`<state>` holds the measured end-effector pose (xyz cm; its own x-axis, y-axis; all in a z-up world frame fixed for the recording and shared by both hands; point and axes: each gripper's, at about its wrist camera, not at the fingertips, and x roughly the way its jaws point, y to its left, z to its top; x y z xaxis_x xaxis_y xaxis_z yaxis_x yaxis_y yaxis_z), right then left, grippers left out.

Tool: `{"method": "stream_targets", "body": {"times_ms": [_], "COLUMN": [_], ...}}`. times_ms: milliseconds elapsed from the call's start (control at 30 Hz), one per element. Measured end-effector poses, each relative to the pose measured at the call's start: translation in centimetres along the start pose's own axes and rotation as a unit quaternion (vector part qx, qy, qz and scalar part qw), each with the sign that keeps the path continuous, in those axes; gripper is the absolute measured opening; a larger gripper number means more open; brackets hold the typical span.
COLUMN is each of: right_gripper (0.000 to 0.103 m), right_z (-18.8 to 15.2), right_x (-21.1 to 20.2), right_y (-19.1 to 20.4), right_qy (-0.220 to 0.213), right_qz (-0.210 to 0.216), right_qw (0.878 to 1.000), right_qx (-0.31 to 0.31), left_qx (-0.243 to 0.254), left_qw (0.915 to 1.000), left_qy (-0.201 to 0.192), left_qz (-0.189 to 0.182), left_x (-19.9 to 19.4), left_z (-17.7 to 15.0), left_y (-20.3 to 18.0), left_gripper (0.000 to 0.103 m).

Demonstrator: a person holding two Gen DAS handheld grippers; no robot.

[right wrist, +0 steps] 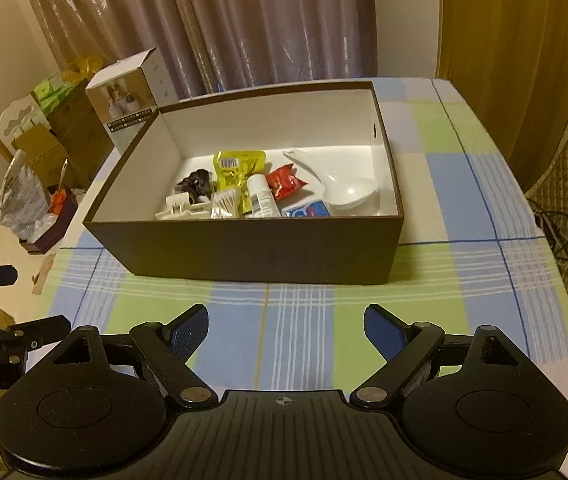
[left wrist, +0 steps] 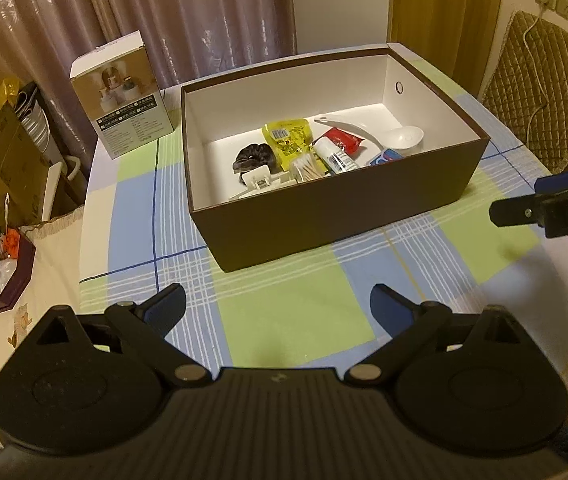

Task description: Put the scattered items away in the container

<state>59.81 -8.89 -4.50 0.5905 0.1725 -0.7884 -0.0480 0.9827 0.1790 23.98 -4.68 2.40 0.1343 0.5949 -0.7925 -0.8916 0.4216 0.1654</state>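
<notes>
A dark brown rectangular cardboard box with a white inside (right wrist: 251, 252) stands open on the blue, green and white checked tablecloth (right wrist: 304, 320); the scattered items all lie on its floor, crowded toward the near wall. From left to right in the right wrist view: a dark fabric hair scrunchie (right wrist: 195, 182), a white plastic clip (right wrist: 181, 206), a clear packet of cotton swabs (right wrist: 225, 204), a yellow foil sachet (right wrist: 237, 168), a small white cylindrical bottle (right wrist: 261, 196), a red snack wrapper (right wrist: 286, 182), a blue-and-white flat packet (right wrist: 308, 211) and a white plastic spoon (right wrist: 348, 188). The left gripper (left wrist: 277, 304) and the right gripper (right wrist: 286, 326) hover over the cloth just short of the box — both spread wide, nothing between the fingers. A white printed product carton (left wrist: 121, 96) stands upright beside the box's left corner.
</notes>
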Motion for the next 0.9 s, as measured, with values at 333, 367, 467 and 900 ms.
{"method": "stream_targets", "body": {"times_ms": [333,367,467,900], "right_gripper": [0.090,0.090,0.090,0.090], "right_z": [-1.0,-1.0,-1.3,-3.0], "right_x": [-0.7,-0.8,-1.3,-2.1], "right_y": [2.2,2.4,3.0,5.7], "right_qy": [-0.006,-0.007,-0.014,-0.019], "right_qz": [-0.011,-0.012,-0.018,-0.045], "right_qw": [1.000,1.000,1.000,0.998], "right_qx": [0.011,0.012,0.017,0.035], "left_qx": [0.002,0.005,0.010,0.041], "left_qw": [1.0000,1.0000,0.9999,0.9986], "left_qy": [-0.005,-0.006,-0.010,-0.024], "left_qz": [0.003,0.002,-0.004,-0.022], "left_x": [-0.9,-1.0,-1.2,-1.8], "left_z": [-1.1,-1.2,-1.4,-2.1], "left_y": [0.7,0.8,1.1,2.7], "left_gripper": [0.097,0.097,0.097,0.097]}}
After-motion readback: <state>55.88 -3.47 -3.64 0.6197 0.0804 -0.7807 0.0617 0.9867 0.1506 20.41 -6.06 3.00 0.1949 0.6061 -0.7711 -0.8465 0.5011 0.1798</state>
